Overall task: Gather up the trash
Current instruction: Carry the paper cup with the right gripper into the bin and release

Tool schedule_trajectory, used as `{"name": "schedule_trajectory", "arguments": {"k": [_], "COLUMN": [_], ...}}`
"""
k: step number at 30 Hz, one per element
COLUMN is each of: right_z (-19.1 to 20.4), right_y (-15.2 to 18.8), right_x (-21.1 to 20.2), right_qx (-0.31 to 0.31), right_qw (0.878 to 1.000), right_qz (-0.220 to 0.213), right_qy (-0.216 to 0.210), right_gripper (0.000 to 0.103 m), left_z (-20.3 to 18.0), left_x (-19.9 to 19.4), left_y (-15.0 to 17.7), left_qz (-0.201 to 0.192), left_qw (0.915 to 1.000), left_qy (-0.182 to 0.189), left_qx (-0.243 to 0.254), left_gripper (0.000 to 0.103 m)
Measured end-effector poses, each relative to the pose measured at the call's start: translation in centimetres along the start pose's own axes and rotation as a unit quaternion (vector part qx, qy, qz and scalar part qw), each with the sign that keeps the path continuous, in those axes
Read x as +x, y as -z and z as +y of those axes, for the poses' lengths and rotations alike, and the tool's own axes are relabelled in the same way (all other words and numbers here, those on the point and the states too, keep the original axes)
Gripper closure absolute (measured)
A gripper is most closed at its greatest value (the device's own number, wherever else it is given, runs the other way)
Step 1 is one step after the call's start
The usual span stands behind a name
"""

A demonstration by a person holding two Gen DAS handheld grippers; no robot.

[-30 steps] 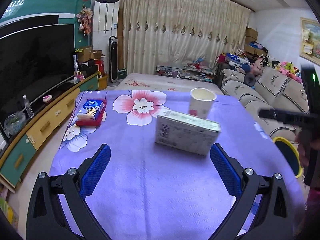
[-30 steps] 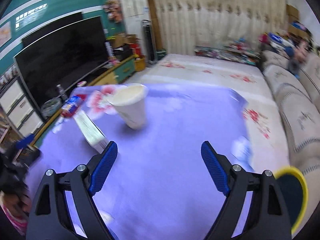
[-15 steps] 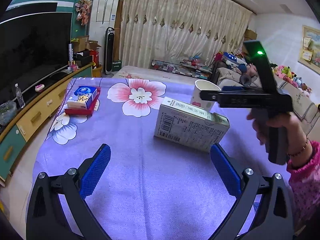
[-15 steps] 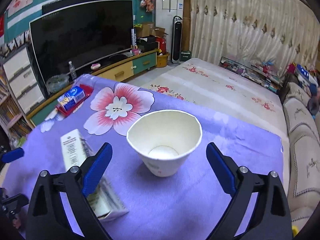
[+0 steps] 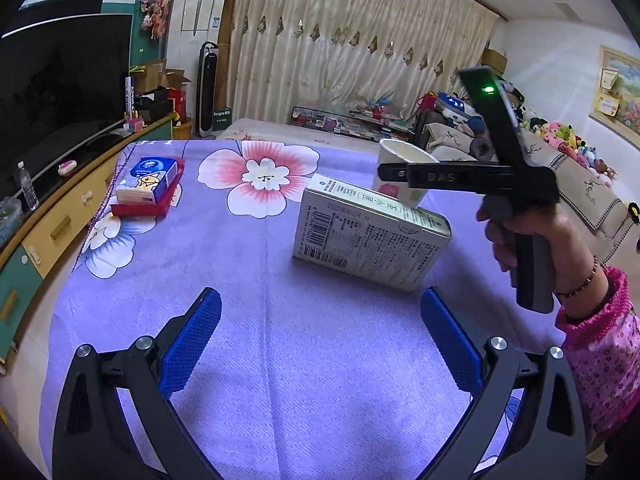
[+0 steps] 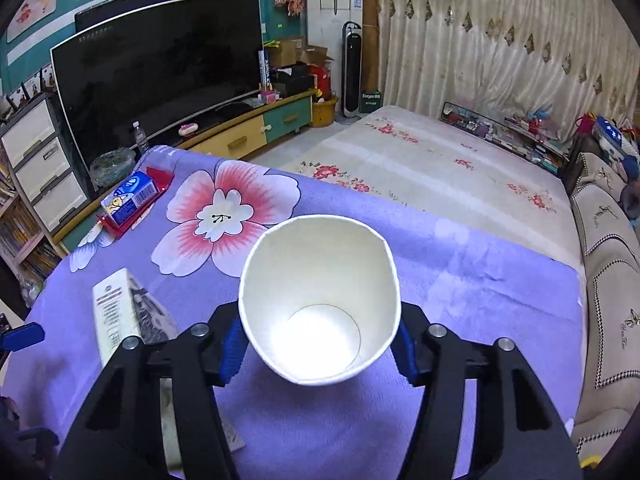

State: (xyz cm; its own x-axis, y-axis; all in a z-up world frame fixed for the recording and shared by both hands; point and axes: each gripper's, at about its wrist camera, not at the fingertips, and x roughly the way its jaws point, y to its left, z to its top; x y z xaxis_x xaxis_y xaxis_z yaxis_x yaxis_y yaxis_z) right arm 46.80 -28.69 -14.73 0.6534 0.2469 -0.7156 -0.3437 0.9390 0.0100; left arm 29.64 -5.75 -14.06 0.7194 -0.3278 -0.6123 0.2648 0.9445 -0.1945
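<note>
The surface (image 5: 280, 360), covered in a purple flowered cloth, lies under both tongs. A printed carton (image 5: 370, 236) stands ahead of the left tongs (image 5: 320, 340), which gape wide and hold nothing. Just behind it, the right tongs (image 6: 318, 346) have just been closing and now squeeze the empty paper cup (image 6: 320, 300), its rim pinched oval.

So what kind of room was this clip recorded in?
Most likely a home living room: a large television on a low cabinet, a sofa piled with plush toys, and full-length curtains behind a cloth-covered table.
</note>
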Motion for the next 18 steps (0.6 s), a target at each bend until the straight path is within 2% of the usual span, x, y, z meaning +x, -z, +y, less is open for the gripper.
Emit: {"name": "schedule_trajectory", "arguments": {"k": [7, 10, 13, 18], "right_z": [-2.1, -4.1, -6.7, -12.0], "right_y": [2.6, 4.9, 8.0, 13.8], "right_x": [-5.6, -9.0, -12.5, -17.5], "right_qx": [0.035, 0.066, 0.108, 0.186], "right_qw": [0.999, 0.997, 0.991, 0.971], "right_qz": [-0.017, -0.028, -0.034, -0.042], "right_qy": [0.027, 0.042, 0.072, 0.147], "right_gripper": [0.047, 0.046, 0.045, 0.042], "left_z": [-0.2, -0.3, -0.4, -0.6], "left_x": [0.0, -0.1, -0.1, -0.3], "left_y": [0.2, 0.2, 0.2, 0.2], "left_qz": [-0.002, -0.004, -0.006, -0.01], "left_qw": [1.0, 0.9999, 0.9999, 0.9998], "left_qy": [0.0, -0.001, -0.001, -0.004], "left_qx": [0.009, 0.012, 0.014, 0.018], "left_gripper": [0.005, 0.005, 0.005, 0.005]}}
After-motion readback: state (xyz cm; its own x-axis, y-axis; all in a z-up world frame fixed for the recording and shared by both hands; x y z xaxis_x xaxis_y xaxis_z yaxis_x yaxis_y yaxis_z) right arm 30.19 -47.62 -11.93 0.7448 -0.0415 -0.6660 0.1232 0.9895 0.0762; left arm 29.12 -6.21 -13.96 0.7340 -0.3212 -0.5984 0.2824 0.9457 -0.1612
